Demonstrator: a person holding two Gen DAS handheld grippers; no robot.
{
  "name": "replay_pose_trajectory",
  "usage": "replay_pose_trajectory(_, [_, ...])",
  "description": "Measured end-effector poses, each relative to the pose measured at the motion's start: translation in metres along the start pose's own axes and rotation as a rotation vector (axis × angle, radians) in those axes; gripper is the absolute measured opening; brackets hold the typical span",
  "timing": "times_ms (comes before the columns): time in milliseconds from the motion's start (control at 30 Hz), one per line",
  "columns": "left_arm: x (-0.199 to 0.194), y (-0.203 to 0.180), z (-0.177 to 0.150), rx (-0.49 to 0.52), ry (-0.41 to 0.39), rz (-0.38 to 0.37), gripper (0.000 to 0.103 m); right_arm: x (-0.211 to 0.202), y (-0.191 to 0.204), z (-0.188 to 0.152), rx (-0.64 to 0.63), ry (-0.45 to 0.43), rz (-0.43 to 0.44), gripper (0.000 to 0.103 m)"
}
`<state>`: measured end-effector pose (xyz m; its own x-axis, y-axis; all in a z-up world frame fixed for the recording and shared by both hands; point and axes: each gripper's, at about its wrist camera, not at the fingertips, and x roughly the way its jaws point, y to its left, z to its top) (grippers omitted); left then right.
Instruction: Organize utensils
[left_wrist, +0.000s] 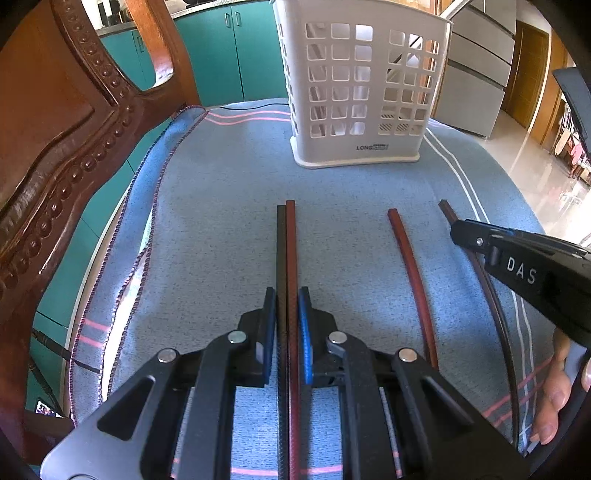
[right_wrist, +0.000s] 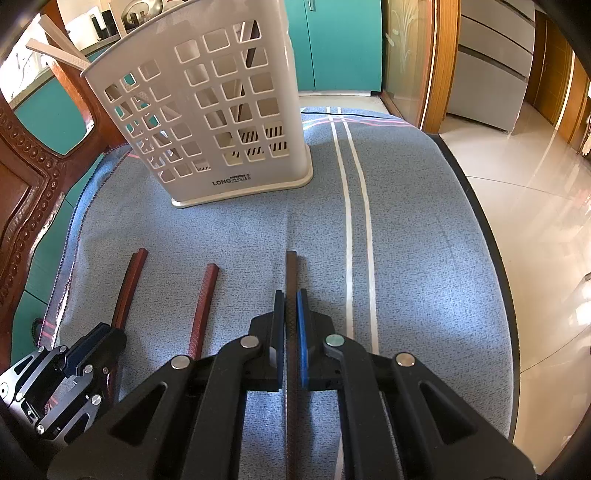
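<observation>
My left gripper (left_wrist: 289, 295) is shut on a pair of chopsticks (left_wrist: 290, 240), one dark and one red-brown, held side by side between the blue pads with their ends pointing at the basket. My right gripper (right_wrist: 291, 295) is shut on a single brown chopstick (right_wrist: 291, 269). Between the two grippers, one loose red-brown chopstick (left_wrist: 410, 273) (right_wrist: 205, 306) lies on the cloth. The white slotted utensil basket (left_wrist: 362, 85) (right_wrist: 214, 122) stands upright at the far side. Pale sticks (right_wrist: 55, 51) poke out of its top. Each view shows the other gripper at its edge: right gripper (left_wrist: 456, 234), left gripper (right_wrist: 110, 330).
A blue striped cloth (left_wrist: 221, 221) covers the round table. A carved wooden chair back (left_wrist: 55, 147) stands close on the left. The table's edge (right_wrist: 491, 240) curves along the right, with shiny floor beyond. A person's fingers (left_wrist: 554, 398) show at the lower right.
</observation>
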<state>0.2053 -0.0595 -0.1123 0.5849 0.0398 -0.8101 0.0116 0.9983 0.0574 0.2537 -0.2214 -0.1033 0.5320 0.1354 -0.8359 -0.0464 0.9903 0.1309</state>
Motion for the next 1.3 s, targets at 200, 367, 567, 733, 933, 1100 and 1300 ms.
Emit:
replay_pose_trajectory(200, [0.000,-0.002,0.000,0.003,-0.001,0.003,0.013,0.000,-0.001,0.000,0.000,0.000,0.001,0.007])
replay_pose_trajectory(367, [0.002,-0.001,-0.001,0.007,-0.002,0.004,0.013,0.000,-0.001,0.000,0.001,0.000,0.001,0.008])
replay_pose_trajectory(567, [0.002,-0.001,-0.001,0.008,-0.002,0.005,0.014,-0.001,0.000,0.000,-0.005,-0.003,-0.004,0.008])
replay_pose_trajectory(733, [0.004,0.002,0.000,0.002,-0.002,0.010,0.019,-0.001,0.002,-0.001,-0.007,-0.004,-0.005,0.008])
replay_pose_trajectory(933, [0.003,0.003,0.000,0.003,-0.003,0.016,0.023,-0.001,0.003,-0.002,-0.008,-0.005,0.001,0.012])
replay_pose_trajectory(1100, [0.002,0.003,0.000,0.003,-0.004,0.018,0.026,-0.002,0.008,-0.003,-0.014,-0.007,0.007,0.018])
replay_pose_trajectory(1300, [0.003,0.004,0.000,0.002,-0.004,0.017,0.026,-0.001,0.011,-0.002,-0.020,-0.009,0.002,0.018])
